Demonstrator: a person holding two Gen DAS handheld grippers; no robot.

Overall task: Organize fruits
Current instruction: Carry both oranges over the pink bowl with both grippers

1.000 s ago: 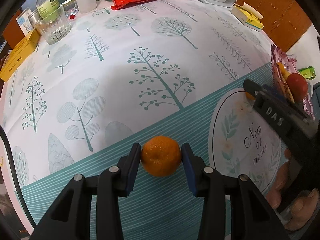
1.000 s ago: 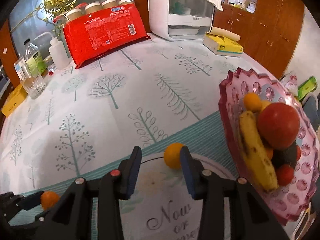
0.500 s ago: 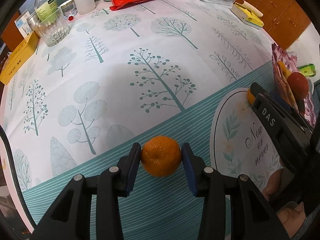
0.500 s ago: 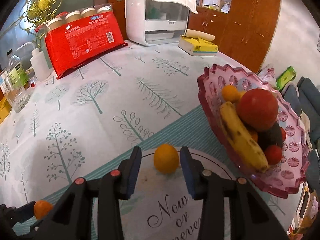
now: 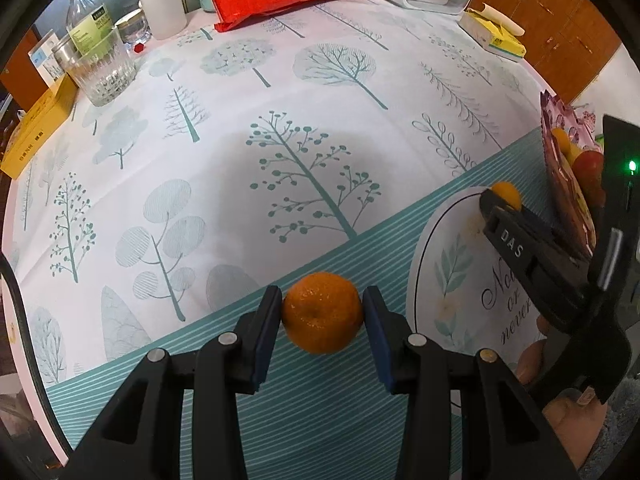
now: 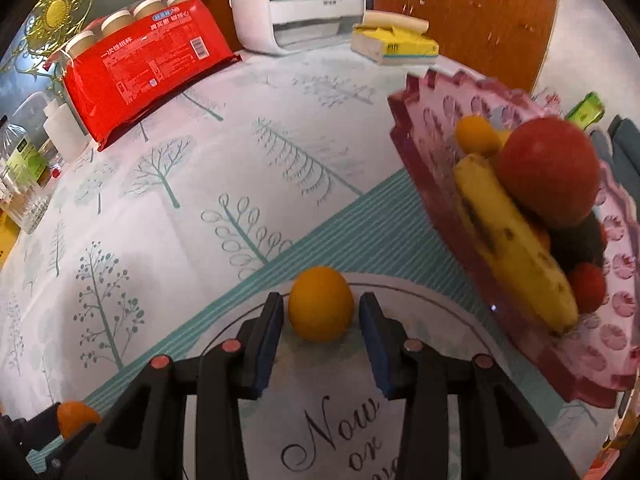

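Observation:
My left gripper [image 5: 322, 320] is shut on an orange mandarin [image 5: 320, 316] just above the teal-striped cloth. That mandarin [image 6: 76, 416] also shows in the right wrist view, low on the left. My right gripper [image 6: 320, 312] straddles a small yellow-orange fruit [image 6: 320, 300] resting on the round "Now or never" print [image 6: 332, 420]. Its jaws are closing, and thin gaps still show on both sides of the fruit. A pink scalloped fruit bowl [image 6: 424, 120] stands to the right with a banana [image 6: 512, 240], a red apple [image 6: 548, 168] and smaller fruits in it.
At the far side of the table are a red pack of paper cups [image 6: 140, 64], a white appliance [image 6: 304, 8] and a yellow box [image 6: 396, 44]. A glass [image 5: 100, 76], bottles and a yellow carton [image 5: 36, 128] stand at the far left. A hand [image 5: 576, 416] holds the right gripper.
The right gripper has sunk and rolled, drawing in around the yellow-orange fruit, with the bowl now closer. Its pads stand slightly nearer together. The left gripper and its mandarin have not moved.

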